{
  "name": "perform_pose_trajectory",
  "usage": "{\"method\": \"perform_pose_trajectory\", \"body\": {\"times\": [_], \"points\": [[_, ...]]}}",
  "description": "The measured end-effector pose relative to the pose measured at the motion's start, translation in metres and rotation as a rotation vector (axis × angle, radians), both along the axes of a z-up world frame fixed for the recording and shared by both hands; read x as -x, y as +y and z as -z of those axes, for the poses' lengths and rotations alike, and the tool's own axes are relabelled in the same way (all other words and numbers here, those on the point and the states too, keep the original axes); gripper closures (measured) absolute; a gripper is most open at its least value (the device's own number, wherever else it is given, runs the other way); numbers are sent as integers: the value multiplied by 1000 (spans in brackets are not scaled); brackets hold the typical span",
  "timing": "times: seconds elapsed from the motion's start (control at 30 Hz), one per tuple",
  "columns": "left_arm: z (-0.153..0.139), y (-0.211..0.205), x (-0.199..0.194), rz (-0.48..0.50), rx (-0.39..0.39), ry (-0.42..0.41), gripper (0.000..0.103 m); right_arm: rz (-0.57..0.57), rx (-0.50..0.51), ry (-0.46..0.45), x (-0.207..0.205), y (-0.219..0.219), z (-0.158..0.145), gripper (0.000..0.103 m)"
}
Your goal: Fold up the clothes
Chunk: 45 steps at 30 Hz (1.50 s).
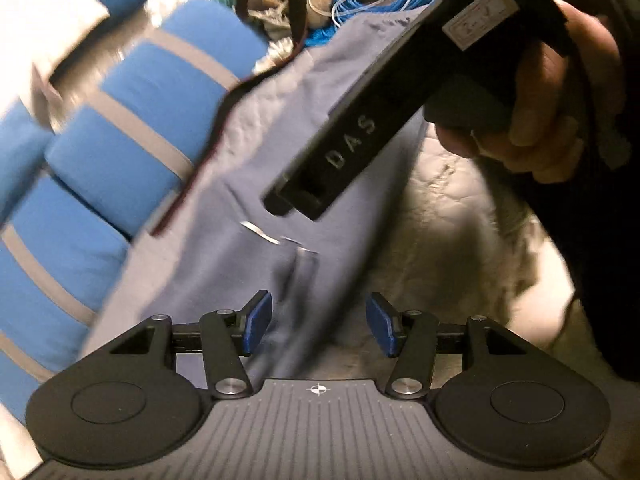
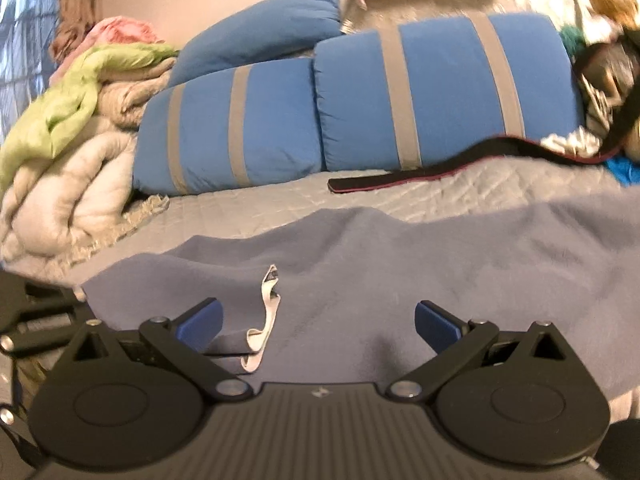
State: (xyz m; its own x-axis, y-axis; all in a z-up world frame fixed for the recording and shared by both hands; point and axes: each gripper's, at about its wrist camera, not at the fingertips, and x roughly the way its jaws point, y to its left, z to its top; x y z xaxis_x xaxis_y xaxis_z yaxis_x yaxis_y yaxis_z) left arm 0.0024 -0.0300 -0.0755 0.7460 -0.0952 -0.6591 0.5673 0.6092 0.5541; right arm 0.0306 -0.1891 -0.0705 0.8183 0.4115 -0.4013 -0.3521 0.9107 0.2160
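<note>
Both the left gripper (image 1: 319, 326) and right gripper (image 2: 316, 322) hover wide apart, empty, just above a grey-blue garment (image 2: 400, 272) spread on the bed (image 2: 440, 192).

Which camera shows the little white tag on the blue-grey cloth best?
The right wrist view: the white tag lies sharp and close on the blue-grey cloth. The left wrist view shows it only as a small blurred streak.

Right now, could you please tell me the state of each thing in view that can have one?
Left claw: open, holding nothing, above the garment.
Right claw: open, holding nothing.
Blue-grey garment: spread on the bed, rumpled, not neatly folded.
White label: exposed, twisted, lying on the garment.
Dark strap: lying loose beside the striped pillows.
Striped blue pillows: lying side by side.
Green cloth: crumpled on a heap of bedding.
</note>
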Motion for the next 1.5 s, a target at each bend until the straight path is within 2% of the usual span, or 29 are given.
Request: {"method": "perform_pose_trajectory", "body": {"times": [0.2, 0.3, 0.37, 0.47, 0.57, 0.63, 0.73, 0.87, 1.0, 1.1, 1.2, 1.23, 1.3, 1.33, 1.37, 1.4, 1.5], "points": [[7, -1, 5, -2, -115, -151, 52, 35, -23, 26, -4, -4, 0, 1], [6, -2, -5, -24, -135, -139, 52, 30, 1, 5, -2, -4, -1, 1], [1, -1, -7, -40, -138, -136, 52, -15, 57, -44, 4, 3, -3, 1], [-10, 6, -9, -77, -150, -158, 52, -100, 260, -145, 14, 23, 2, 1], [-25, 19, -13, -142, -147, -214, 52, -185, 469, -247, 25, 44, 7, 2], [-37, 30, -15, -186, -116, -240, 47, -242, 608, -315, 32, 58, 11, 2], [-59, 48, -17, -258, -28, -273, 38, -327, 817, -417, 42, 78, 17, 5], [-84, 71, -24, -346, 80, -291, 37, -397, 1075, -516, 47, 101, 30, 9], [-104, 97, -29, -432, 185, -288, 37, -482, 1250, -551, 47, 118, 38, 15], [-114, 116, -33, -493, 245, -279, 37, -537, 1323, -543, 43, 127, 41, 22], [-116, 130, -36, -540, 274, -264, 36, -581, 1352, -493, 39, 136, 40, 28], [-117, 133, -37, -554, 280, -259, 36, -602, 1351, -463, 36, 138, 38, 34], [-119, 139, -37, -574, 292, -255, 36, -643, 1341, -393, 32, 141, 33, 53], [-120, 143, -38, -585, 306, -254, 36, -661, 1334, -363, 30, 142, 30, 73], [-122, 147, -38, -596, 319, -254, 36, -679, 1327, -334, 28, 143, 27, 88], [-123, 150, -38, -606, 333, -254, 36, -685, 1335, -346, 28, 143, 25, 96], [-127, 161, -39, -639, 373, -252, 36, -670, 1376, -415, 29, 136, 16, 98]]}}
